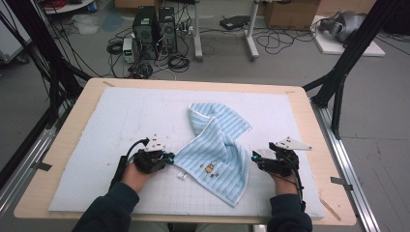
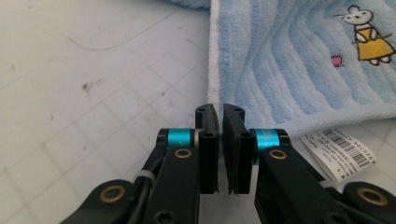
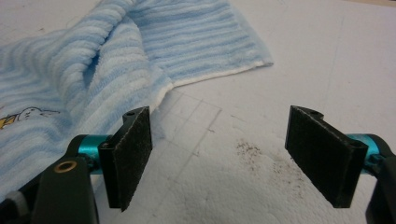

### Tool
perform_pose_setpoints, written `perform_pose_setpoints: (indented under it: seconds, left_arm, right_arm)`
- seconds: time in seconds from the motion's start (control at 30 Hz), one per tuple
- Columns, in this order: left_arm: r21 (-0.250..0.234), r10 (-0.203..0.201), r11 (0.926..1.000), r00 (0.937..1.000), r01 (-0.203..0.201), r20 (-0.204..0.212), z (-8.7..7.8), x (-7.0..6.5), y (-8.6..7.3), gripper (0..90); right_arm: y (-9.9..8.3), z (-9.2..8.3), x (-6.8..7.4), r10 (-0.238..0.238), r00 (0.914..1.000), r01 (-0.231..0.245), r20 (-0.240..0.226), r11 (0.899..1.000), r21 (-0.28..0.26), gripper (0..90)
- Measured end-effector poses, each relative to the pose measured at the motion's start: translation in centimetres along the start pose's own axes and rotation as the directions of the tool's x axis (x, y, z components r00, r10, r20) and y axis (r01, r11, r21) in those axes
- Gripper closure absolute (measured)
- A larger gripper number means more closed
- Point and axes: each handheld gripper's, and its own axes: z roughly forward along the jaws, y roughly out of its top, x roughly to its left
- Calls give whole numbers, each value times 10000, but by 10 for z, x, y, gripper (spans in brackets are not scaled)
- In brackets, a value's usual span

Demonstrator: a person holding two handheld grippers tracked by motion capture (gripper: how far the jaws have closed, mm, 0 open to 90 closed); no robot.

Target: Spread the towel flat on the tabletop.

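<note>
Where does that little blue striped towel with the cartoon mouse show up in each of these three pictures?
High view: the blue striped towel lies crumpled at the middle of the white mat, between the two hands.
Left gripper view: the towel is at the upper right, its corner beside the tips of the jaws.
Right gripper view: it spreads across the upper left.
Shared landmark: the embroidered mouse, seen in the high view and cut off at the left edge of the right gripper view.

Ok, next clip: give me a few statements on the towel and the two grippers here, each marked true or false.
1. The left gripper has its jaws nearly together at the towel's white-hemmed corner. True.
2. The right gripper is clamped on the towel. False: its jaws stand wide apart over the bare mat.
3. The towel lies flat and fully spread. False: it is twisted and bunched.
4. A barcode label sticks out from the towel's edge. True.
</note>
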Motion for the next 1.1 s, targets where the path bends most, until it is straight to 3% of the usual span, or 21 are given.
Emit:
perform_pose_setpoints:
  seconds: [0.17,0.37,0.77,0.8,0.87,0.97,1.1]
  left_arm:
    - [-314,-396,9987,9992,394,-55,-16,2,-17,843]
    - [-338,-786,9964,9968,782,-114,-31,5,-30,842]
    - [-549,-1188,9914,9929,1190,63,-50,1,-48,832]
    - [-612,-1289,9898,9917,1287,19,-51,1,-48,804]
    - [-800,-1530,9850,9882,1532,80,-52,2,-47,646]
    - [-1196,-1573,9805,9875,1557,-38,-54,4,-42,486]
    - [-1773,-1719,9699,9850,1670,-128,-54,10,-31,361]
  right_arm:
    - [4,7,5,-61,10000,61,-75,10000,66,225]
    - [10,11,9,-207,9997,207,-93,9998,71,225]
    - [8,12,13,-28,10000,28,-90,10000,-49,225]
    - [8,12,13,-76,9999,75,-117,9999,-80,225]
    - [9,12,13,-106,9998,105,-160,9999,-104,225]
    - [12,10,14,-153,9997,150,-179,9997,-187,225]
    - [12,10,12,-110,9998,107,-161,9997,-235,225]
